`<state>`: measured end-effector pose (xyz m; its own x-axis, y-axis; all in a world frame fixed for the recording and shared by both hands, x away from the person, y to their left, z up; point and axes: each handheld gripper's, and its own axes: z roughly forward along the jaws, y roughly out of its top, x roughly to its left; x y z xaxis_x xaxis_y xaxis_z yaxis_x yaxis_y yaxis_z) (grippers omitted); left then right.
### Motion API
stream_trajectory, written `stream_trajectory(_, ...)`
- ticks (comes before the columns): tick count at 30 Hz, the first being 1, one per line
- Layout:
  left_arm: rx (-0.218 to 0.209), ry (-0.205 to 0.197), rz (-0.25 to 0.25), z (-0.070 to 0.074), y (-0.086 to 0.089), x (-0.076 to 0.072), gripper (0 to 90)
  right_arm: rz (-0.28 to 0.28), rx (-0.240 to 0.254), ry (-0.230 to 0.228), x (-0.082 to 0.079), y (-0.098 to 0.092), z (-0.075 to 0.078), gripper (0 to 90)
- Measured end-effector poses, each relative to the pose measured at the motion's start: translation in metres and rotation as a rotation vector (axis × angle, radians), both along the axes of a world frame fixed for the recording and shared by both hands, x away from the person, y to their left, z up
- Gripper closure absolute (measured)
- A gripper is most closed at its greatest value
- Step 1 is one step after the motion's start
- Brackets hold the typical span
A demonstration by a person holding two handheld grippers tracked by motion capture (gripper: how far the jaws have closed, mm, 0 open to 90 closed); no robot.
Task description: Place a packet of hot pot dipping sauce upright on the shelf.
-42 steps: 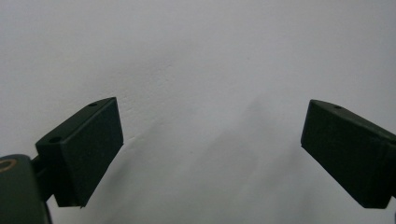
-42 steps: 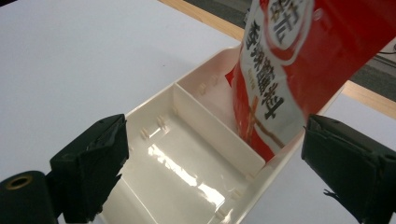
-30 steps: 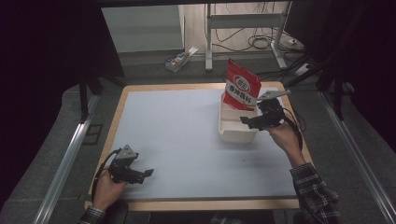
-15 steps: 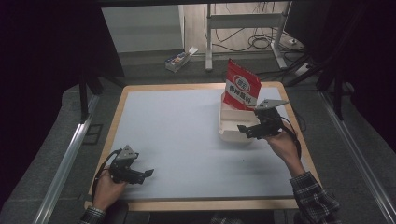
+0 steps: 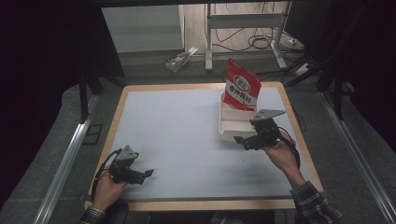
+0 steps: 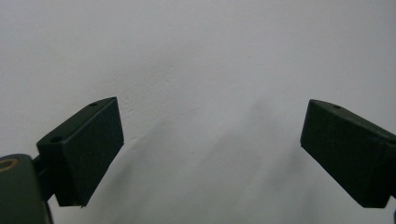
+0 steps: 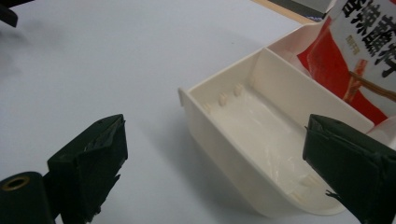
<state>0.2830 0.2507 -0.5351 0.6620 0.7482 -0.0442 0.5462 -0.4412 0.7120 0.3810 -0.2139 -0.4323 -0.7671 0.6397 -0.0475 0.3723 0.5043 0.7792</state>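
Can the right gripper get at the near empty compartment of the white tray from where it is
Probably yes. The right gripper hovers open right beside the white tray, whose near compartment is empty; the red bag stands in the far one.

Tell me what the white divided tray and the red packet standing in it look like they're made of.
The white tray looks like moulded plastic, probably glossy: thin even walls, rounded corners and soft highlights on its floor. The red packet seems to be printed plastic film or foil laminate: it creases, catches light and stands stiffly in the far compartment. Neither can be confirmed by sight alone.
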Motion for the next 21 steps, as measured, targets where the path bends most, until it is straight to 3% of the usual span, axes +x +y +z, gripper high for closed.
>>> stream_trajectory(21, 0.005, -0.001, -0.014, 0.0, -0.003, 0.0, 5.9, 0.029, -0.016, -0.024, -0.041, -0.011, -0.01, 5.7)
